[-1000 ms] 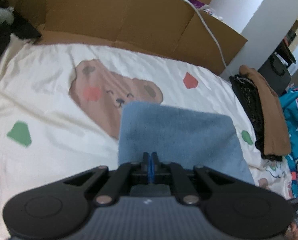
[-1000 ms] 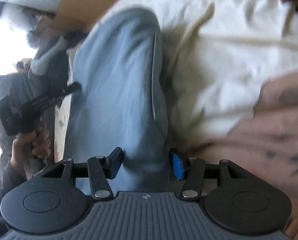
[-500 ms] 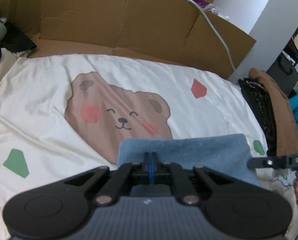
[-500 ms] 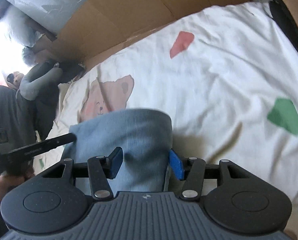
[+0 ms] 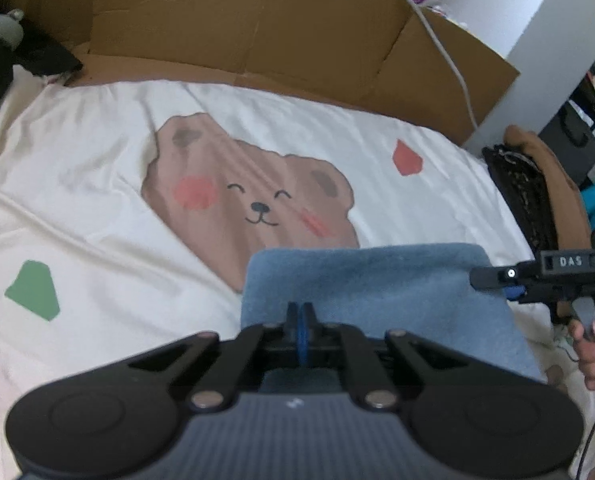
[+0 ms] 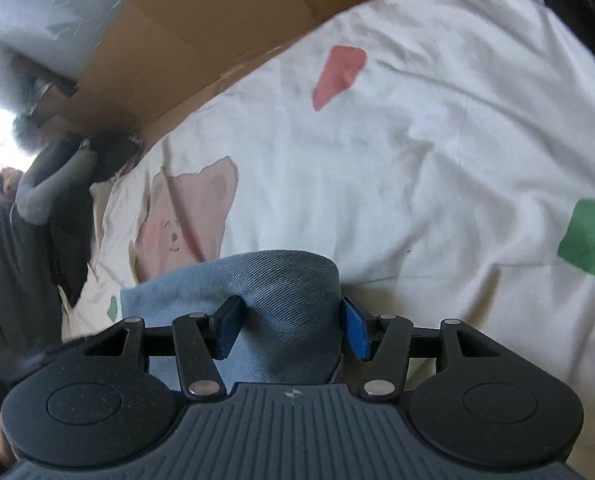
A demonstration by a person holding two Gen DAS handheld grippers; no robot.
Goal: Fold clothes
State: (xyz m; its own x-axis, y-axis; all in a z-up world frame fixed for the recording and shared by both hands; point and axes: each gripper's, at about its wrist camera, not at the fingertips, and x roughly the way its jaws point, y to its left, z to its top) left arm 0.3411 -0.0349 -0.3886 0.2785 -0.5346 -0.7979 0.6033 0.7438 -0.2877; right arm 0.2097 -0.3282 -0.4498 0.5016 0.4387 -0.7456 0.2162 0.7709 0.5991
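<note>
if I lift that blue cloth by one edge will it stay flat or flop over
Likely flop: the blue cloth bulges in a soft hump between the right gripper fingers. It looks thick, so it should hold a rounded fold rather than a crease.

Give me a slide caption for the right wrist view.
Right gripper straddles a bunched fold of blue denim-like cloth over a cream bedsheet printed with a bear.
</note>
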